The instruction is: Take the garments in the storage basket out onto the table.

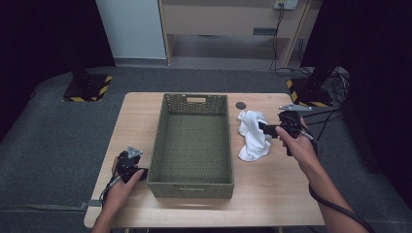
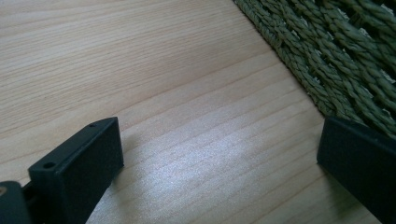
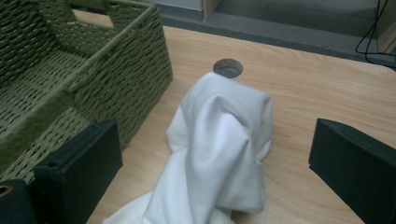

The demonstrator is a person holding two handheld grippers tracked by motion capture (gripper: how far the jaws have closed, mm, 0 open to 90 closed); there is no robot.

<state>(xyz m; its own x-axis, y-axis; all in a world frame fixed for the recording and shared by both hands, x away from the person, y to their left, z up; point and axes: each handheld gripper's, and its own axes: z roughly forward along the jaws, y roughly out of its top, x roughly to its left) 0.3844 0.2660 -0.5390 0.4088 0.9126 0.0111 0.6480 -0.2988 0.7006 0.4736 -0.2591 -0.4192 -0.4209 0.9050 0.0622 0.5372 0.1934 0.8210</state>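
Both grippers had their jaws spread wide, nothing between them. Left gripper sat low at the near-left of the table, held by the person's left hand, just beside the near-left corner of the basket. In the left gripper view its black jaws framed bare wood grain, with the basket's woven wall running along the upper right, close to the right-side jaw; contact could not be confirmed.

Basket was olive-green woven, rectangular, long axis running away from the person, centred on the table, with a handle slot in its far wall.

Right gripper was held by the right hand further back on the right, jaws pointing left toward a white cloth. Cloth lay crumpled on the table just right of the basket, roughly level with its far half, apart from its wall. In the right gripper view the cloth was bunched up into a peak between the line of the two open jaws but ahead of them; neither jaw visibly touched it. Basket side sat left of it.

Behind the cloth, a small round grey disc sat in the tabletop. Past the far table edge: grey carpet, black stand bases with yellow-black hazard tape on both sides, cables at the back right.
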